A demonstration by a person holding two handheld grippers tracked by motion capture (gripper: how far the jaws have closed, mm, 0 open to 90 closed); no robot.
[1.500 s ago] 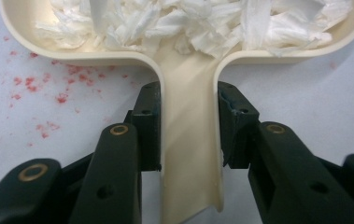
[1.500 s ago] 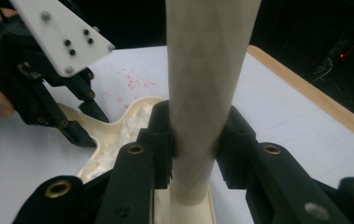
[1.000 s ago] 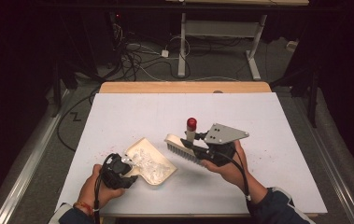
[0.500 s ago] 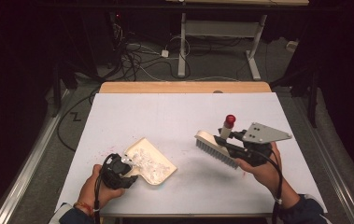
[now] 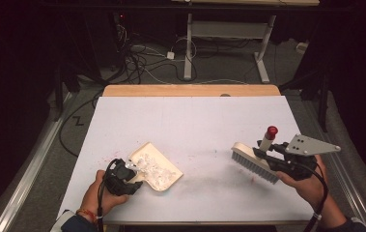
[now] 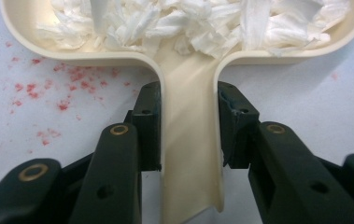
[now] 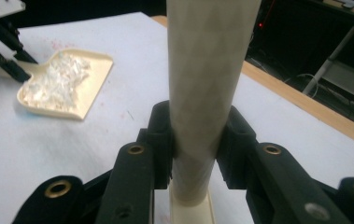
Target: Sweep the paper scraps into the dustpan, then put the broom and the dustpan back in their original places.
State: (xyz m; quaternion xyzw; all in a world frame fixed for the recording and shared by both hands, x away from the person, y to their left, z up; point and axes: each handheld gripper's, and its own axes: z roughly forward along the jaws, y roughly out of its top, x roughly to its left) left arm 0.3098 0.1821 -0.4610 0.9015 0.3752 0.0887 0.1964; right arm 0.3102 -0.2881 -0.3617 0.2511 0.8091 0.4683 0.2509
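A cream dustpan [image 5: 159,166] full of white paper shreds [image 6: 198,23] lies on the white table [image 5: 190,121] at the front left. My left gripper [image 5: 131,175] is shut on the dustpan's handle [image 6: 188,154], a pad pressed on each side. At the right, my right gripper [image 5: 263,155] is shut on the cream handle [image 7: 202,84] of a hand brush [image 5: 254,163] with a red cap [image 5: 271,131] on the handle's end. The brush hangs over the table's right part, bristles down. The dustpan [image 7: 65,84] also lies far off at the left of the right gripper view.
Small red specks [image 6: 53,88] dot the table beside the dustpan. A wooden edge [image 5: 190,90] runs along the table's far side. Cables [image 5: 147,63] and desk legs [image 5: 188,48] lie on the dark floor beyond.
My right gripper has carried the brush to the right, away from the dustpan. The left gripper and the dustpan have kept still.
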